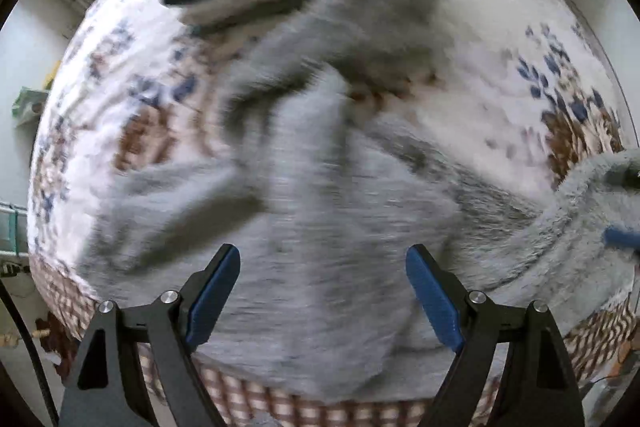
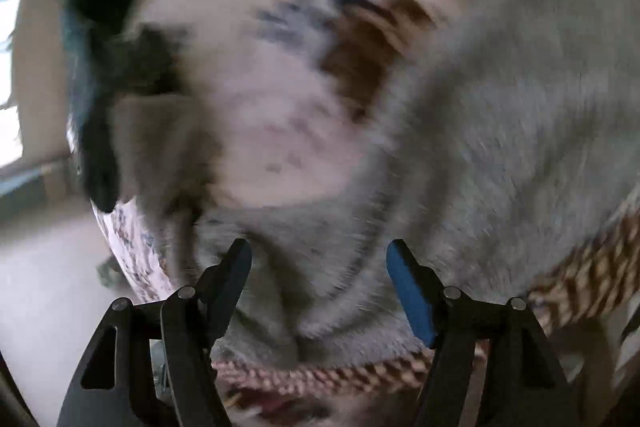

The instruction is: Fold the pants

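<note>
Grey fleece pants [image 1: 320, 227] sprawl crumpled on the patterned bedspread [image 1: 500, 99] under the left gripper [image 1: 323, 257], its jaws spread and empty, while the blurred right-wrist view shows the right gripper [image 2: 319, 251] likewise parted above the pants [image 2: 500, 147].

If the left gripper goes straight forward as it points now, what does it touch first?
Most likely the grey pants. The left gripper is open, and grey fabric fills the space ahead of its fingers. The picture is blurred, so depth is uncertain.

Black hand-held gripper [image 1: 323, 259] (blue pads [image 1: 214, 297])
</note>
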Available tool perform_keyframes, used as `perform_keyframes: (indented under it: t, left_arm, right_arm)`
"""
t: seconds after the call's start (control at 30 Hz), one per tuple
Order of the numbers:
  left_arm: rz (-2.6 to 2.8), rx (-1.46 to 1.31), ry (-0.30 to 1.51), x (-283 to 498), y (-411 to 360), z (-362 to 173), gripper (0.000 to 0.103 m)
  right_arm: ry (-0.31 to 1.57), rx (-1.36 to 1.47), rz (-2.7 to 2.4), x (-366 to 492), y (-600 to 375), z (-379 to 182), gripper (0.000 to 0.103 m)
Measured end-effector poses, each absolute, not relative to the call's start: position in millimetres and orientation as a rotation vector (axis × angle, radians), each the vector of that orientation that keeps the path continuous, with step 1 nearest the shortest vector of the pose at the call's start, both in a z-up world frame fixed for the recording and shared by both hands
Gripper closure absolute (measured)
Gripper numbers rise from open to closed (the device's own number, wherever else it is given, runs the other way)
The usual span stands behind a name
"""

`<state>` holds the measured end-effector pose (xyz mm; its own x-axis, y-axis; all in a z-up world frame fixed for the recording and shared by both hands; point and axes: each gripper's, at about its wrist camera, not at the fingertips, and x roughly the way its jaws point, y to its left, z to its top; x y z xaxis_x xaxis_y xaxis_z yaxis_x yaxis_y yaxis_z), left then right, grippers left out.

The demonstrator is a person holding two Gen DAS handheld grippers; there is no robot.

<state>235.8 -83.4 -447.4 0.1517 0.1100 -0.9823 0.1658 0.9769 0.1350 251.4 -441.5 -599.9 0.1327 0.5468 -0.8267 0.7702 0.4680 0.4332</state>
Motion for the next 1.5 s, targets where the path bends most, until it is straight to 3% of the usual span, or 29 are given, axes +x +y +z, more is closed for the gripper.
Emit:
perform_keyframes:
  t: [0.07,0.1,0.13,0.17,0.3,0.37,0.43,0.47,0.6,0.77,0.8,0.83,0.9,1.0,1.07,1.17,1.27,1.33,1.37,1.5]
  left_arm:
    - [-0.002,0.254,1.459,240.2,-98.6,-467.7,0.018]
    - [0.015,0.261,1.470,241.3,-102.9,-475.7,0.018]
    - [0.041,0.277,1.474,243.3,-107.6,-483.7,0.018]
    - [0.065,0.296,1.476,245.2,-111.8,-490.3,0.018]
    - [0.136,0.304,1.479,250.0,-118.8,-494.7,0.018]
    - [0.163,0.302,1.481,249.6,-121.9,-491.5,0.018]
    - [0.182,0.285,1.495,247.9,-127.0,-490.0,0.018]
    - [0.186,0.273,1.502,247.2,-132.4,-487.8,0.018]
    - [0.163,0.249,1.486,241.2,-164.3,-479.9,0.018]
    - [0.085,0.307,1.502,231.1,-216.0,-493.2,0.018]
    - [0.070,0.322,1.499,229.0,-225.4,-496.3,0.018]
    - [0.058,0.340,1.494,227.4,-233.3,-498.9,0.018]
    - [0.045,0.365,1.490,225.5,-242.6,-502.0,0.018]
    - [0.046,0.365,1.494,225.6,-245.8,-503.1,0.018]
    - [0.058,0.351,1.497,227.5,-243.0,-503.4,0.018]
    - [0.075,0.317,1.523,230.4,-239.2,-509.2,0.018]
    - [0.076,0.296,1.529,233.1,-236.0,-508.7,0.018]
    - [0.072,0.300,1.515,235.8,-234.2,-505.6,0.018]
    - [0.072,0.295,1.510,236.7,-233.9,-503.7,0.018]
    - [0.145,0.227,1.458,242.8,-224.5,-488.8,0.018]
  right_arm:
    - [1.537,1.231,-0.206,258.4,-444.1,-626.5,0.030]
    - [1.545,1.226,-0.206,265.6,-447.1,-642.6,0.037]
    - [1.559,1.187,-0.234,269.2,-440.7,-647.6,0.073]
    - [1.590,1.124,-0.273,276.1,-441.9,-654.6,0.098]
    - [1.555,1.162,-0.284,266.6,-483.2,-647.1,0.097]
    - [1.604,1.158,-0.135,256.7,-491.5,-637.6,0.088]
    - [1.609,1.054,-0.166,238.2,-513.6,-618.8,0.041]
    - [1.565,1.028,-0.247,222.2,-532.2,-606.5,0.036]
    - [1.446,1.057,-0.642,136.8,-613.7,-590.4,0.034]
    - [1.422,1.275,-0.826,82.5,-666.8,-653.6,0.035]
    - [1.399,1.274,-0.805,86.0,-668.5,-660.9,0.047]
    - [1.402,1.226,-0.793,93.2,-666.4,-661.2,0.074]
    - [1.408,1.067,-0.772,109.1,-661.6,-642.9,0.094]
    - [1.323,0.978,-0.896,87.3,-667.1,-594.5,0.095]
    - [1.371,1.068,-0.960,56.2,-676.5,-598.2,0.094]
    - [1.606,1.224,-0.854,38.2,-673.3,-642.8,0.088]
    - [1.602,1.254,-0.797,43.0,-671.5,-632.1,0.081]
    - [1.535,1.187,-0.804,55.0,-665.8,-600.6,0.039]
    - [1.494,1.156,-0.809,54.9,-666.8,-577.8,0.032]
    - [1.431,1.025,-0.743,110.1,-671.4,-543.1,0.030]
